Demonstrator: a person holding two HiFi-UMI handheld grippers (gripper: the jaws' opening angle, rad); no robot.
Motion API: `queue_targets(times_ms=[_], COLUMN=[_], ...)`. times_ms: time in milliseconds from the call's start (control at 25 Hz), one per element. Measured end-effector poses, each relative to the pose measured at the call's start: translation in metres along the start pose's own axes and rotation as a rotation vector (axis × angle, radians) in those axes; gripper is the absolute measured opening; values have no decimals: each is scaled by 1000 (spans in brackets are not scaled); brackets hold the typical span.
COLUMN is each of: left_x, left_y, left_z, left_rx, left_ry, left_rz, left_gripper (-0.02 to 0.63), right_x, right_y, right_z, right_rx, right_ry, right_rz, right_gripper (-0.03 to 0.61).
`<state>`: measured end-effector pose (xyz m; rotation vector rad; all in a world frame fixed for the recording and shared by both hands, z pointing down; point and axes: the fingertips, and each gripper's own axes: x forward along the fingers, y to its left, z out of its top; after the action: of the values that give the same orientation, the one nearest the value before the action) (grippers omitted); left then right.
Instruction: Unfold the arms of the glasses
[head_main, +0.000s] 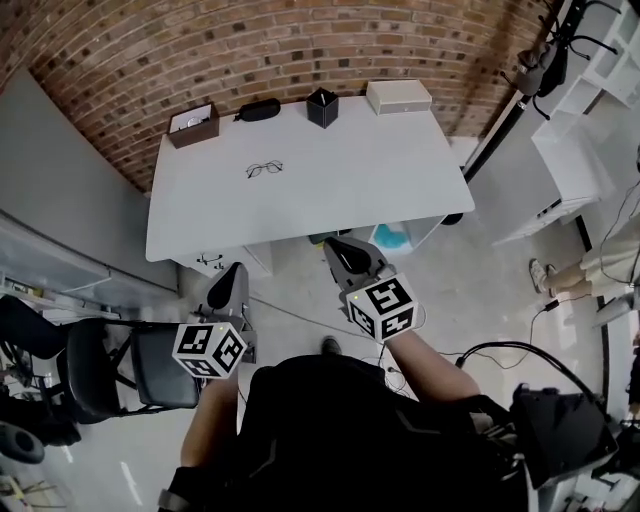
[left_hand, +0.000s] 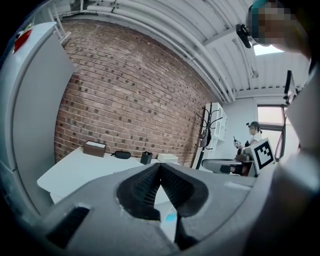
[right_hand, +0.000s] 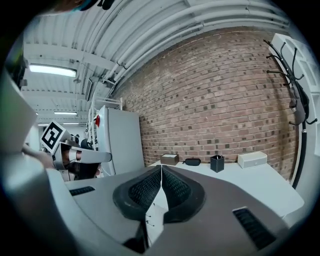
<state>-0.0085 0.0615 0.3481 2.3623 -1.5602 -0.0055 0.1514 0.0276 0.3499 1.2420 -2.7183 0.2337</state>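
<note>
**Approach stage: glasses untouched**

Left gripper (head_main: 236, 270): jaws closed, empty, short of the white rectangular table (head_main: 400, 190). Thin dark wire-framed glasses (head_main: 265, 169) lie far-left on the tabletop, well apart from both grippers. Right gripper (head_main: 336, 244): closed, empty. Next, probably: reach in and open the jaws.

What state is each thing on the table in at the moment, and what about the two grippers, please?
Glasses: flat on the table, untouched; arms too small to tell.
Case: closed, by the back edge.
Brown box: upright, white on top.
Cup: upright, top open.
White box: closed, lying flat.
Left gripper: shut, empty, short of the table.
Right gripper: shut, empty, short of the table.
</note>
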Motion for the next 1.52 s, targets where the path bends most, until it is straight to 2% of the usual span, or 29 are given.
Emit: queue_targets(times_ms=[320, 680, 920, 1200, 1520], left_x=[34, 82, 113, 146, 177], left_y=[30, 95, 138, 180, 208], left_z=[-3, 5, 9, 2, -14], left_rx=[-31, -55, -56, -65, -94], left_ry=[26, 52, 84, 141, 188], left_rz=[9, -35, -59, -95, -139], left_gripper=[11, 10, 11, 11, 11], right_x=[36, 108, 159, 206, 235], right_y=[-17, -20, -24, -31, -42], right_z=[-5, 13, 11, 3, -27], right_rx=[6, -23, -22, -2, 12], right_ry=[30, 42, 70, 116, 194], right_rz=[-6, -32, -59, -120, -182], right_gripper=[9, 9, 11, 11, 11])
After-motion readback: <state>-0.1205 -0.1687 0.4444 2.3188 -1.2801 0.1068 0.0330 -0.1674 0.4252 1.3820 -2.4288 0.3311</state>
